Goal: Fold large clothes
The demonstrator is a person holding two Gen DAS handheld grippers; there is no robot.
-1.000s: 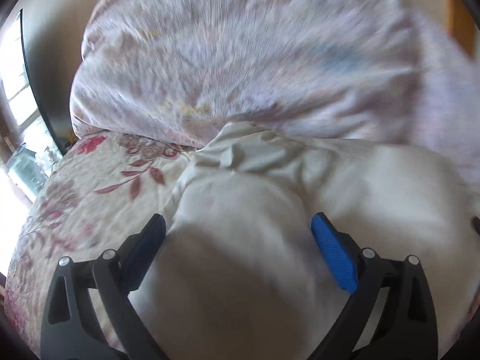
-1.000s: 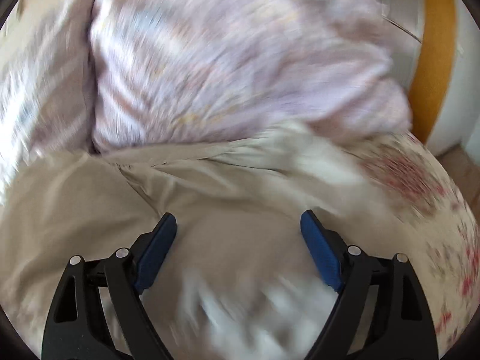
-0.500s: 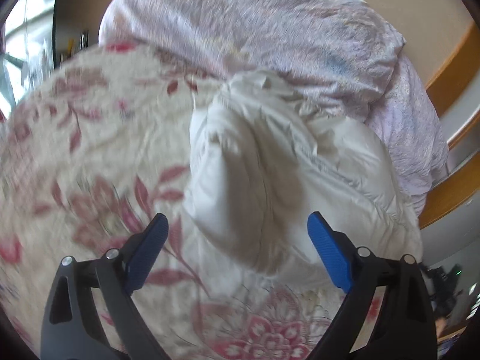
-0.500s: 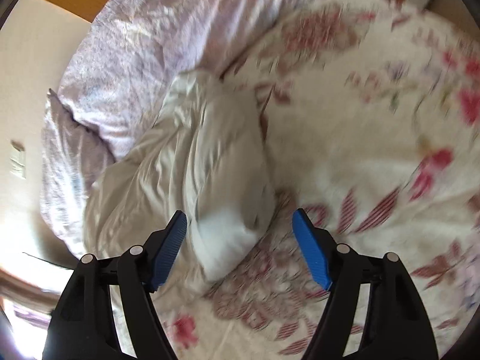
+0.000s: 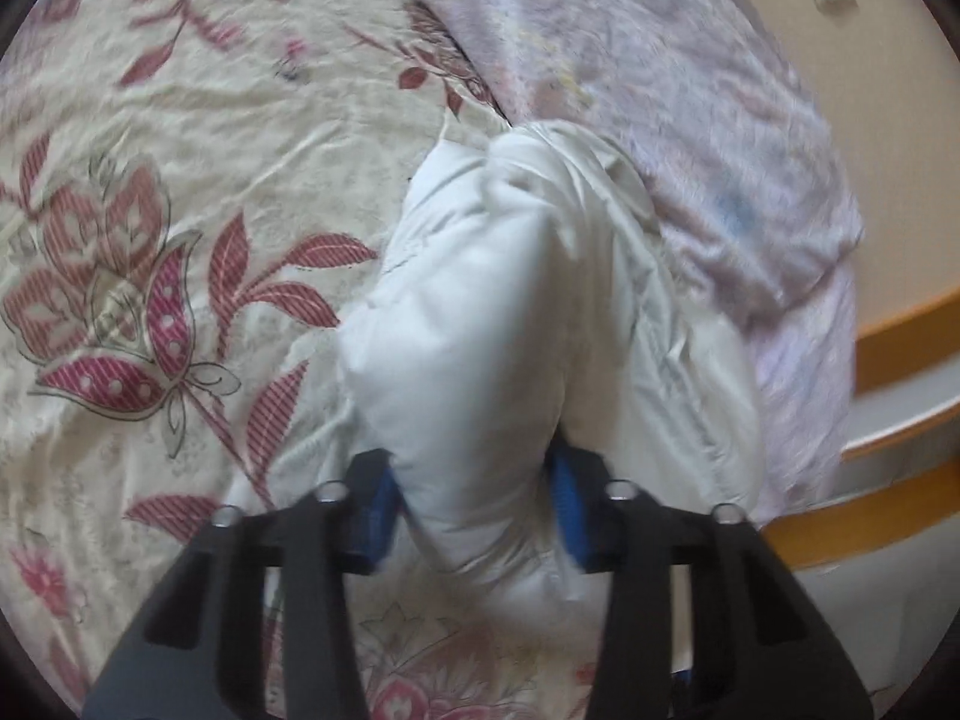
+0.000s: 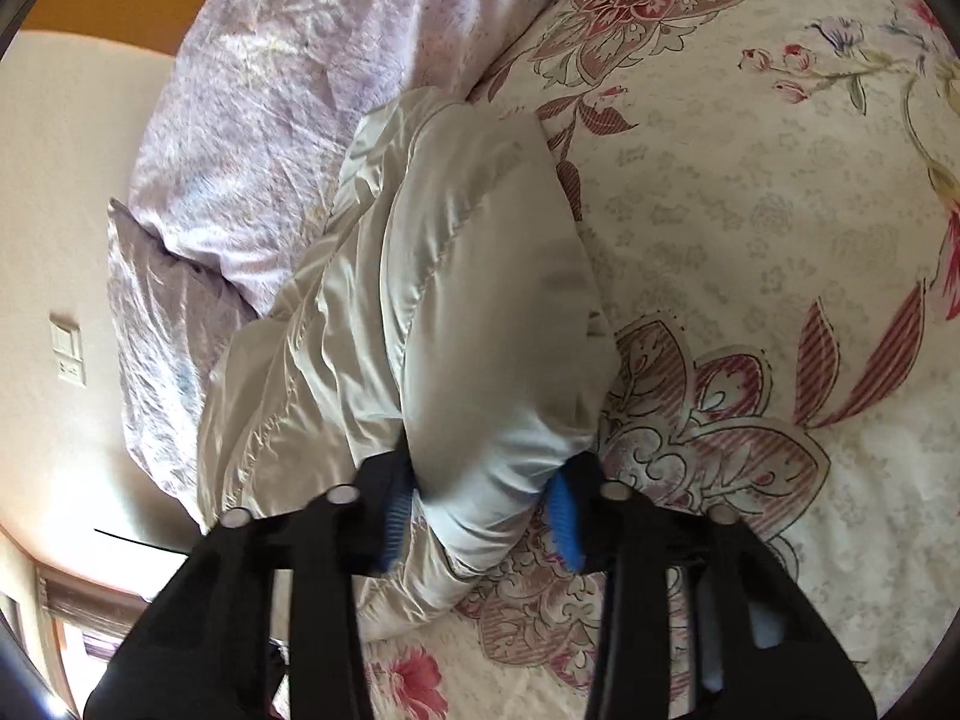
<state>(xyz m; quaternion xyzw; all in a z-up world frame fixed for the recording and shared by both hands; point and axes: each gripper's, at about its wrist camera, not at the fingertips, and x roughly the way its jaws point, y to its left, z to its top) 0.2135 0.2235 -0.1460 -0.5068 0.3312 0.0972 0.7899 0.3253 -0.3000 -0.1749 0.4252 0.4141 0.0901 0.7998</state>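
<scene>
The white puffy jacket (image 5: 510, 324) lies bunched on the floral bedspread (image 5: 180, 240), crowded against a lilac duvet (image 5: 690, 120) by the wall. The left gripper (image 5: 474, 504) and right gripper (image 6: 480, 510) are both closing, fingers pinching jacket folds.

Both the left gripper (image 5: 477, 507) and right gripper (image 6: 480, 516) angle downward, fingers closing on cloth.

A bed (image 5: 180, 138) is carrying everything, its cream cover printed with large red flowers and striped leaves, slightly wrinkled. A puffy off-white jacket (image 5: 492, 324) is lying bunched directly on that cover. Just beyond it, a pale lilac duvet (image 5: 678, 120) is sitting heaped on the bed, touching the jacket's far end, beside a lilac pillow (image 6: 162, 312).
</scene>
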